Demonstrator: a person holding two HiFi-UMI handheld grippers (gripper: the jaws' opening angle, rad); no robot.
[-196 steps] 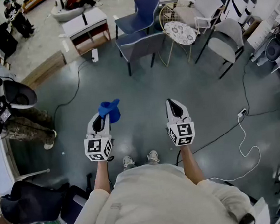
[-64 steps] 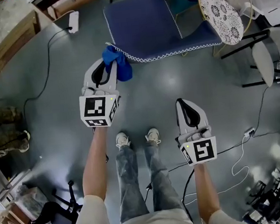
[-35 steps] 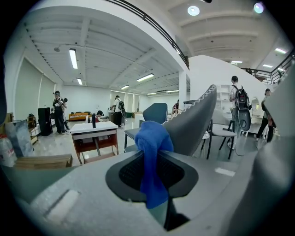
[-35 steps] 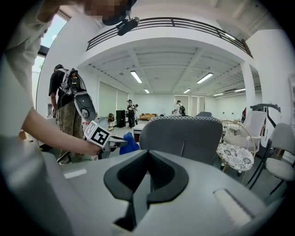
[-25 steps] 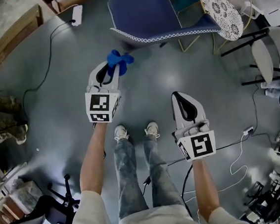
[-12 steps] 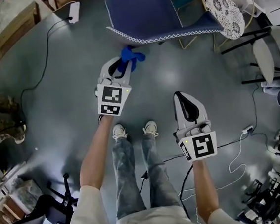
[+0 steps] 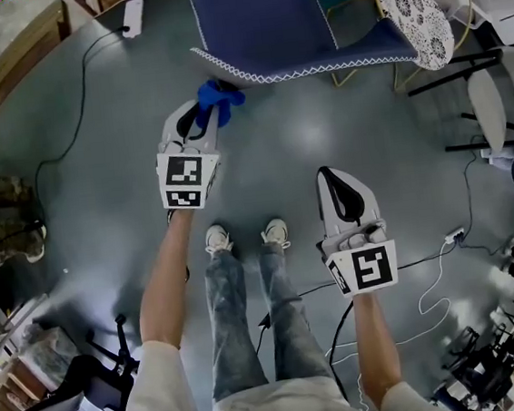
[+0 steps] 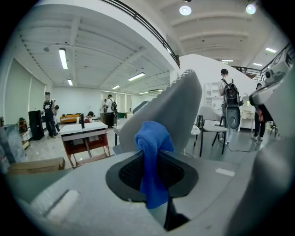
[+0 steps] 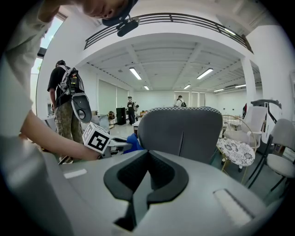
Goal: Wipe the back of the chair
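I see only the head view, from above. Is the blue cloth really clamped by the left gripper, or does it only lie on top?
Observer: Clamped. In the left gripper view the left gripper has its fingers shut on the blue cloth.
Operator: Is it touching anything?
Observer: Contact I cannot tell; the right gripper view shows it at the left edge of the chair back.
Operator: And the right gripper?
Observer: Its fingers are together, with nothing between them.

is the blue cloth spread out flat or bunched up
Bunched up. The blue cloth is pinched into a narrow wad between the jaws of the left tongs, with a rounded lump poking out past them.
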